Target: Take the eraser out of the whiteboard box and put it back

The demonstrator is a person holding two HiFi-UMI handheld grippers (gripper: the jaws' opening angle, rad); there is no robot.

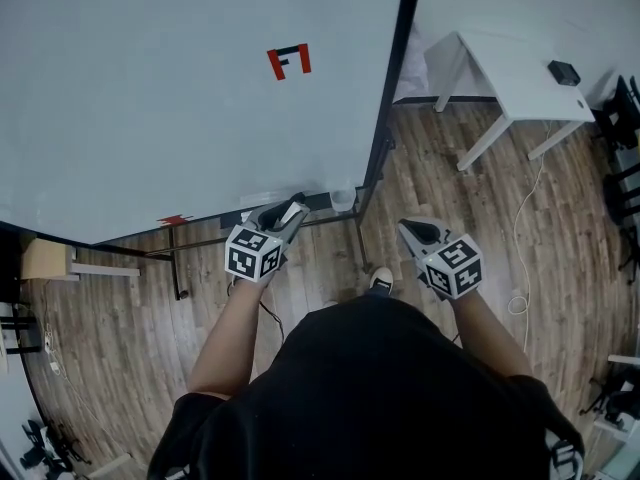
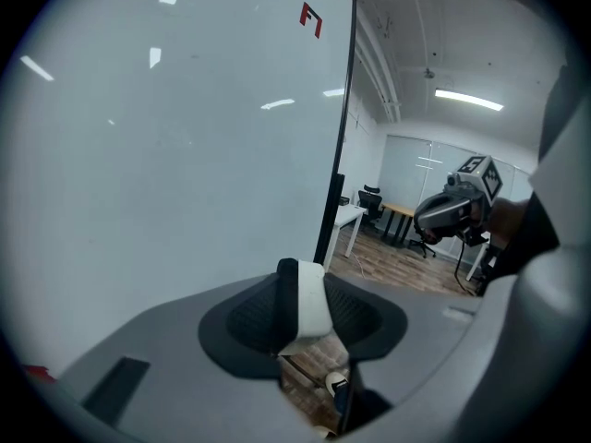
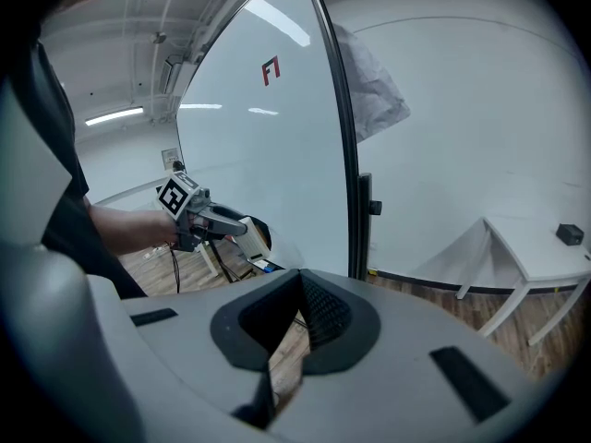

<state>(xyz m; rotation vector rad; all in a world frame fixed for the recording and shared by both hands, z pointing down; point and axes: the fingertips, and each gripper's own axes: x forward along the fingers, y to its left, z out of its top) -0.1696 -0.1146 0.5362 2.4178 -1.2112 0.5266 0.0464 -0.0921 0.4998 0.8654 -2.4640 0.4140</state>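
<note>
My left gripper is shut on the eraser, a white block with a black side, and holds it just in front of the whiteboard's lower edge. In the left gripper view the eraser stands upright between the two dark pads. A small clear box hangs at the board's bottom right corner, to the right of the eraser. My right gripper hovers over the wooden floor, apart from the board; its jaws meet at the tips with nothing between them.
A red mark is drawn on the whiteboard. The board's black frame post runs down its right side, with stand legs below. A white table carrying a small black object stands at the right, and a white cable trails on the floor.
</note>
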